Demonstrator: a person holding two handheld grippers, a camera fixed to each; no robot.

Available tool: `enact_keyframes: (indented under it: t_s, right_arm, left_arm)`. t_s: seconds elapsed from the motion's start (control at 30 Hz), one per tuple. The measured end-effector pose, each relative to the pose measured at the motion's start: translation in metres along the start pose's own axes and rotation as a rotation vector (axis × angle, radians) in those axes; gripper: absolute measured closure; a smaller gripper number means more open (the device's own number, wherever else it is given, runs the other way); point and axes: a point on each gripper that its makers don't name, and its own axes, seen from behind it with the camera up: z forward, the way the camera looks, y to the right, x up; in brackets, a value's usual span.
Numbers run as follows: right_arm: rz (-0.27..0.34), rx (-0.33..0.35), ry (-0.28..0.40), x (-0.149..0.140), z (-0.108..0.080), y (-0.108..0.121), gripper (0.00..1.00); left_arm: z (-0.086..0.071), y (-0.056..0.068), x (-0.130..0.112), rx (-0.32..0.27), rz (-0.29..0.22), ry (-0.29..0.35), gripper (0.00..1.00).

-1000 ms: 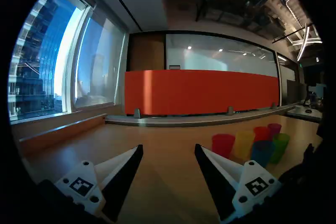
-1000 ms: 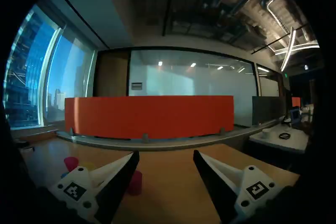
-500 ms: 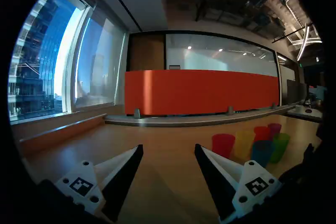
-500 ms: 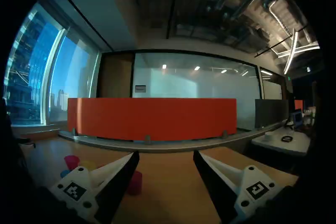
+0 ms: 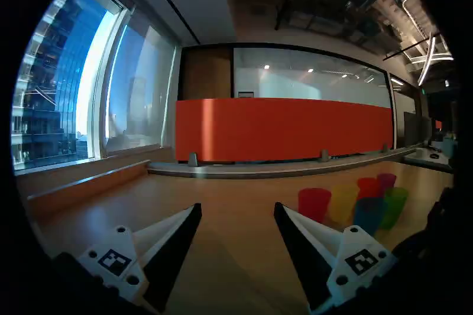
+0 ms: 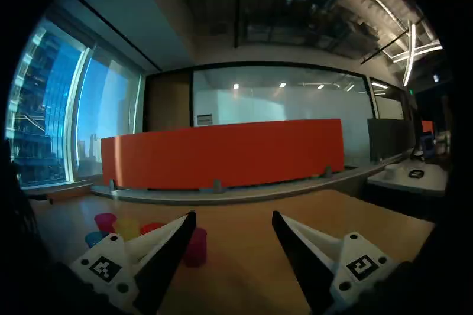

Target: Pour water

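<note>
Several coloured plastic cups stand bunched on the wooden table (image 5: 236, 197), to the right of my left gripper (image 5: 236, 214): a red cup (image 5: 313, 203), a yellow cup (image 5: 343, 201), a blue cup (image 5: 368, 214), a green cup (image 5: 393, 204) and more behind. My left gripper is open with nothing between its fingers. In the right gripper view the same cups sit low on the left, a pink cup (image 6: 105, 221), a yellow one (image 6: 127, 227) and a magenta cup (image 6: 195, 246) partly behind the left finger (image 6: 159, 253). My right gripper (image 6: 233, 223) is open and holds nothing.
An orange divider panel (image 5: 284, 129) runs along the table's far edge. Tall windows (image 5: 65, 90) line the left side. A second desk (image 6: 408, 179) with small objects stands at the far right. Bare wood lies ahead of both grippers.
The right gripper has tilted and shifted, so the cups at its left show more fully and the divider sits higher. The left gripper has held still.
</note>
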Motion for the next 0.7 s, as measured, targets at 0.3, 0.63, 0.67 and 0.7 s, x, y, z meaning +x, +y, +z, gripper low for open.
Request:
enact_keyframes:
  t_s: [0.3,0.63,0.67,0.7]
  right_arm:
    - [-0.008,0.01,-0.004,-0.017,-0.001,0.005,0.01]
    - [-0.027,-0.006,-0.019,-0.027,-0.003,0.01,0.01]
    - [-0.03,-0.005,-0.022,-0.028,-0.002,0.01,0.01]
    - [-0.034,-0.006,-0.025,-0.029,-0.002,0.01,0.01]
  left_arm:
    - [0.0,0.001,0.0,0.0,0.0,0.0,0.09]
    - [0.0,0.001,0.0,0.0,0.0,0.0,0.09]
    - [0.0,0.001,0.0,0.0,0.0,0.0,0.09]
    - [0.001,0.001,0.0,0.0,0.0,0.0,0.09]
